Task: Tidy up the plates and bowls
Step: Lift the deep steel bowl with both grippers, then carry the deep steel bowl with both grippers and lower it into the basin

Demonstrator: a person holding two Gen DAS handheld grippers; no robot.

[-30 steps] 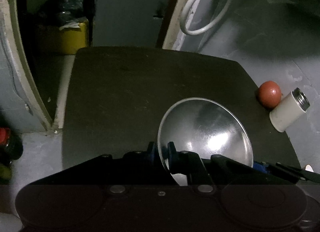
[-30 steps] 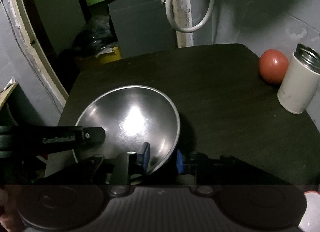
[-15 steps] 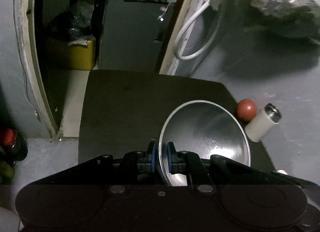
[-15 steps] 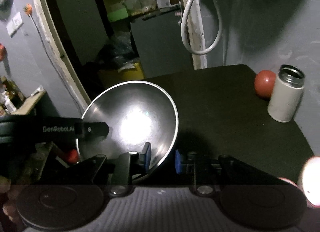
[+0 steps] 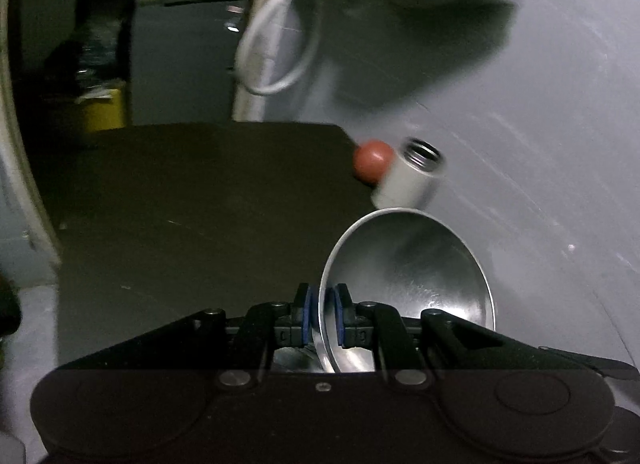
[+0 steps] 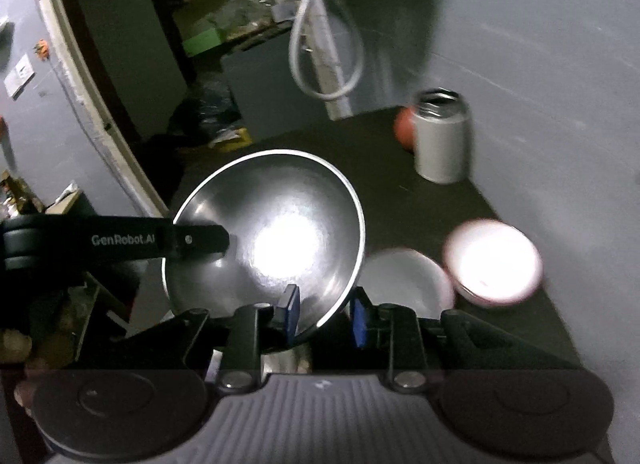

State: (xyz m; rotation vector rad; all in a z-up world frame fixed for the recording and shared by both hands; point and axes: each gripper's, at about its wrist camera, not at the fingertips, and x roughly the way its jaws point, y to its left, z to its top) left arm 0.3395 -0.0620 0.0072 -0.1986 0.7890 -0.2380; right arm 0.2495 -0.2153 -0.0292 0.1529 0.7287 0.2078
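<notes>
Left claw (image 5: 322, 314) is clamped on the rim of a steel bowl (image 5: 416, 288), one blue pad (image 5: 306, 310) outside the wall and the other inside, so the bowl is held tilted, its mouth turned right of the claw and lifted off the dark counter (image 5: 180, 215). From the right wrist view the same bowl (image 6: 272, 236) sits between the pads of the right claw (image 6: 324, 316), which stand apart around its lower rim, the left pad (image 6: 290, 314) close to the metal and the right one clear of it; whether either touches is hard to tell. Left claw's black finger (image 6: 192, 240) reaches in from the left across the bowl's edge. Ahead and right of the right claw, two white bowls (image 6: 404, 284) (image 6: 494, 262) lie side by side on the counter near its right edge, both blurred. Farther ahead a white flask (image 6: 440, 139) stands open-topped by the wall with a red ball (image 6: 404, 129) just behind it. Counter ahead of the left claw is bare up to its far edge.
</notes>
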